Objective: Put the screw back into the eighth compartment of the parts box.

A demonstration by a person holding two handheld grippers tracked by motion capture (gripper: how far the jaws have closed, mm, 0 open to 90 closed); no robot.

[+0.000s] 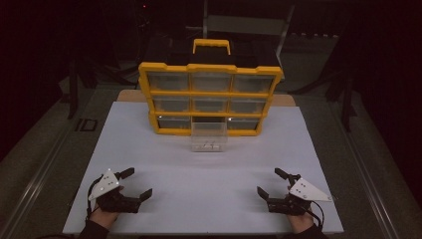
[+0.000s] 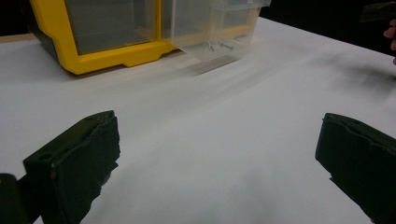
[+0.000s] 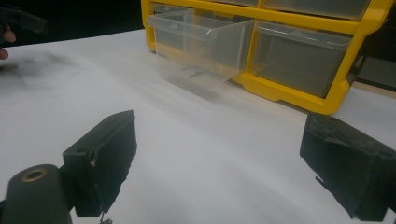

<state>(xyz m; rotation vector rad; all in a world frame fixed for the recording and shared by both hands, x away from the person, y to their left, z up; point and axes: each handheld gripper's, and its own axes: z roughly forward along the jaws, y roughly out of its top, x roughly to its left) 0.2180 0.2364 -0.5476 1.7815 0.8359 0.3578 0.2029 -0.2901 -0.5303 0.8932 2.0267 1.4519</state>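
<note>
Your left gripper (image 1: 135,183) and right gripper (image 1: 273,183) rest at the near edge of the white table (image 1: 164,164), jaws spread wide, holding and touching nothing. Judged step: approach not begun. Farther off, the clear drawer (image 1: 209,137) stands pulled out of the yellow organizer (image 1: 211,97), bottom row, small parts inside. Next move likely calls for reaching forward to that drawer.

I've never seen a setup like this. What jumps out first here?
The bright yellow drawer cabinet at the far middle of the white table, with its clear bottom-centre drawer pulled out, small parts inside. Nearer, a black claw sits open at each front corner: the left claw and the right claw.
</note>
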